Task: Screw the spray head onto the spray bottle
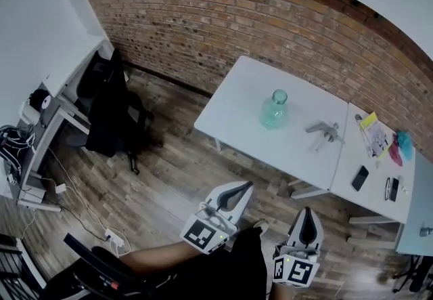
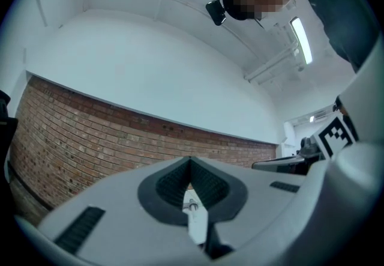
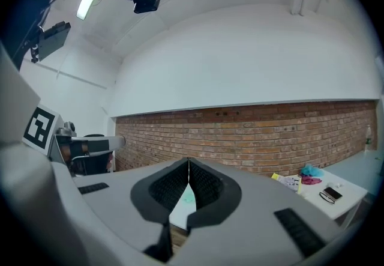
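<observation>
A pale green spray bottle (image 1: 274, 110) stands upright with no head on it, on a white table (image 1: 237, 116). The grey spray head (image 1: 324, 131) lies on the same table to the bottle's right. Through the right jaws' slit a sliver of the bottle (image 3: 187, 198) shows. My left gripper (image 1: 245, 187) and right gripper (image 1: 306, 212) are both shut and empty, held level over the wooden floor, well short of the table's near edge. In the left gripper view the shut left gripper (image 2: 190, 161) faces the brick wall; the right gripper (image 3: 188, 164) does the same.
A second table (image 1: 379, 163) to the right carries a phone (image 1: 360, 177), papers (image 1: 373, 133) and a blue cloth (image 1: 404, 143). A black office chair (image 1: 115, 116) stands by a desk (image 1: 51, 109) at the left. Cables and a power strip (image 1: 111, 240) lie on the floor. A brick wall (image 1: 223, 21) is behind.
</observation>
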{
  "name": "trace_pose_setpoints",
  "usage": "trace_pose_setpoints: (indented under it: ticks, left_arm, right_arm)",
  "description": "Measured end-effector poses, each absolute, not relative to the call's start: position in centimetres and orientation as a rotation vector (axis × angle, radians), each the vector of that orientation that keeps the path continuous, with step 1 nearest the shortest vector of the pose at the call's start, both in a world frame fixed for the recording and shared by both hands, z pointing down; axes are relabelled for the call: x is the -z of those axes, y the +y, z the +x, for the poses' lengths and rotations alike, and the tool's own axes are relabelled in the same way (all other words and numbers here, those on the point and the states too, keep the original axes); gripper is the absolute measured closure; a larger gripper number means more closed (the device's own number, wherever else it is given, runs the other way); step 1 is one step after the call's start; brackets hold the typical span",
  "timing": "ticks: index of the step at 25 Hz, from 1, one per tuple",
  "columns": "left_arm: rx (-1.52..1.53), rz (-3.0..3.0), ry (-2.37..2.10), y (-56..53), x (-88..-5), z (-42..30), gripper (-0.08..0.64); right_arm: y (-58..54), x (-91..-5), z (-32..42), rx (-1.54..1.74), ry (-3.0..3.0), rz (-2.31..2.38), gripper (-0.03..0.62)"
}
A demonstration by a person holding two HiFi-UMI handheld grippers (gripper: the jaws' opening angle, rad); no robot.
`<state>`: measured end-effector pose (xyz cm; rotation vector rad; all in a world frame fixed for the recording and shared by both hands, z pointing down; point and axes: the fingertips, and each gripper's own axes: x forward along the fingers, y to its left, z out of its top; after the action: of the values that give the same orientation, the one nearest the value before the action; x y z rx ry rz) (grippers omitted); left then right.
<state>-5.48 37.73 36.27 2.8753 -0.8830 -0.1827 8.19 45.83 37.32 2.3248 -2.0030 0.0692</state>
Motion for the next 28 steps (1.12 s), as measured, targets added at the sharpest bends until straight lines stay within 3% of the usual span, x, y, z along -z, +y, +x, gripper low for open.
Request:
trace_pose_setpoints:
  ticks: [18, 28]
  left_arm:
    - [0.147, 2.918, -0.954, 34.1, -35.9, 8.0, 0.568]
    - [0.133, 2.935, -1.114, 33.3, -36.3, 11.7, 0.568]
  right_arm:
    - [42.9, -37.1, 22.1, -0.005, -1.986, 2.343, 0.586]
    - [40.9, -38.4, 26.3, -0.064, -2.137, 2.243, 0.585]
